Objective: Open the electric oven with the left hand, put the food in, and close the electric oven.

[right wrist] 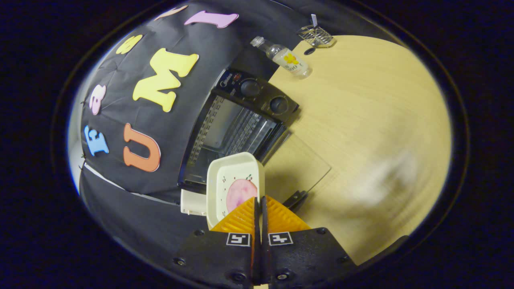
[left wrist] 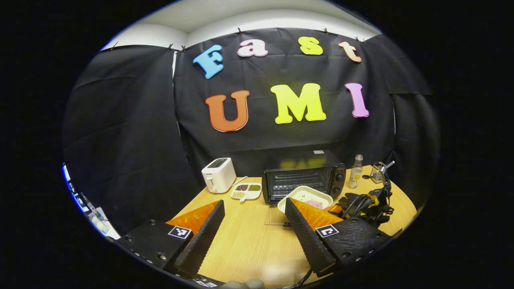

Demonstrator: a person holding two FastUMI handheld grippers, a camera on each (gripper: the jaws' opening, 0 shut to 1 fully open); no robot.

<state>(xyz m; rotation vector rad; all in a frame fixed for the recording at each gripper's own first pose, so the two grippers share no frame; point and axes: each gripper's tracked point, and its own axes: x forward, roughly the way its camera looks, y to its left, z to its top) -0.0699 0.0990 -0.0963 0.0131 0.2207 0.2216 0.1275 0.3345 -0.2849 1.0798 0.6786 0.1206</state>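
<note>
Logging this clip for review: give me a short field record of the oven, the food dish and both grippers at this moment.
oven: door open, folded down flat over the table
food dish: white, pink food inside, held at the oven mouth
right gripper: shut on the dish rim
left gripper: open, holding nothing, back from the oven
table: toaster, bottle

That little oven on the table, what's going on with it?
A person is loading the toaster oven. Its glass door is folded down flat onto the wooden table. The right hand-held gripper is shut on the rim of a white tray with pink food in it, held just in front of the opening. The left hand-held gripper hangs open farther back, holding nothing.
</note>
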